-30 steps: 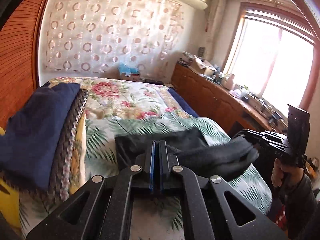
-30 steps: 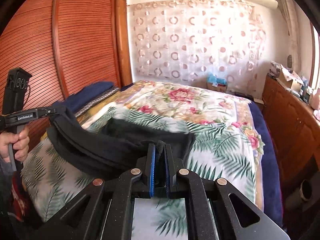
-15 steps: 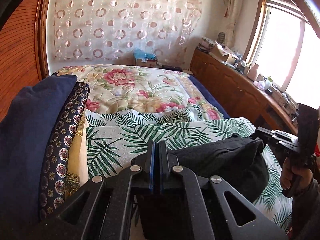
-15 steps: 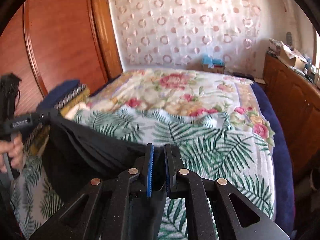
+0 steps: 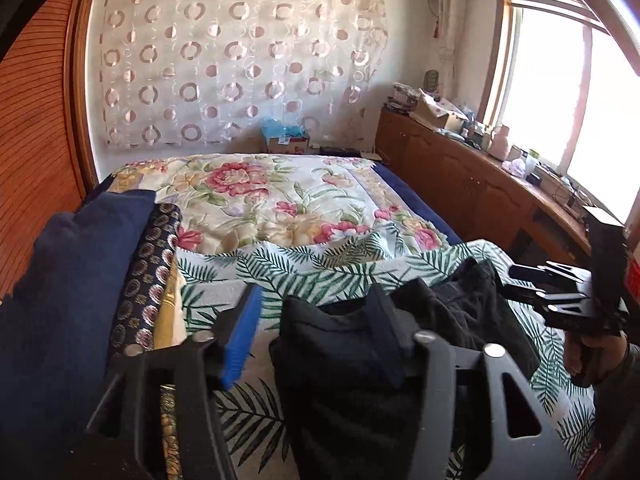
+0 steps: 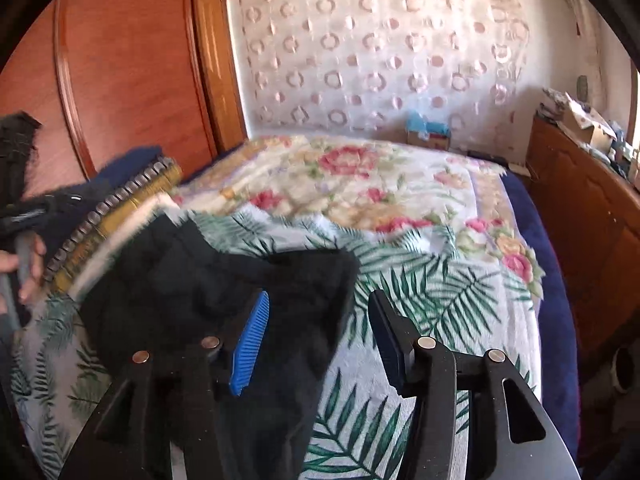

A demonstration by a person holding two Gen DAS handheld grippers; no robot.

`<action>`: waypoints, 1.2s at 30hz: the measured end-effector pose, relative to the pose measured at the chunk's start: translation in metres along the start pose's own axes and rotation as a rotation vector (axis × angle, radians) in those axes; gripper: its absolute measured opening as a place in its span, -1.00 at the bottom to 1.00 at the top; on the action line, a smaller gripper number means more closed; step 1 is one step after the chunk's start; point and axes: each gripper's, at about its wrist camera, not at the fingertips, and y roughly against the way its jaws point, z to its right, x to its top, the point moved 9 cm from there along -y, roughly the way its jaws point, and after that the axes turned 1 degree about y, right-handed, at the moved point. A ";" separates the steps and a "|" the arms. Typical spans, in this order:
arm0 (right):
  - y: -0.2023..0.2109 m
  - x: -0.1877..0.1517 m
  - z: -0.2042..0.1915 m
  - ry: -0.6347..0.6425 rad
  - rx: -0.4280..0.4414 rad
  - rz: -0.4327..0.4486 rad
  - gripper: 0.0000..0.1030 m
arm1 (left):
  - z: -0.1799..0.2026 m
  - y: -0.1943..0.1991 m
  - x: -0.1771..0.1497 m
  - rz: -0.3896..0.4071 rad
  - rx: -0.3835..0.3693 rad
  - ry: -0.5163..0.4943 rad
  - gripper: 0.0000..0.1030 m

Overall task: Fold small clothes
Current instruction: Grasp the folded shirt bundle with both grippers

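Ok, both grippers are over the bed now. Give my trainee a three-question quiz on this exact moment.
1. True or false: the left gripper is clamped shut on the black garment.
2. Which lies directly under the garment? A) palm-leaf sheet B) bare wood C) navy pillow
3. Fill in: the right gripper has its jaws ____.

Key
1. False: the jaws stand apart, with the garment lying loose between them.
2. A.
3. Open; the blue pad sits against the cloth, the other over the sheet.
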 end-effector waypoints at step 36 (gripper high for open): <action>-0.053 0.006 -0.008 -0.027 0.065 -0.149 0.03 | -0.015 -0.064 -0.057 -0.206 -0.019 0.020 0.35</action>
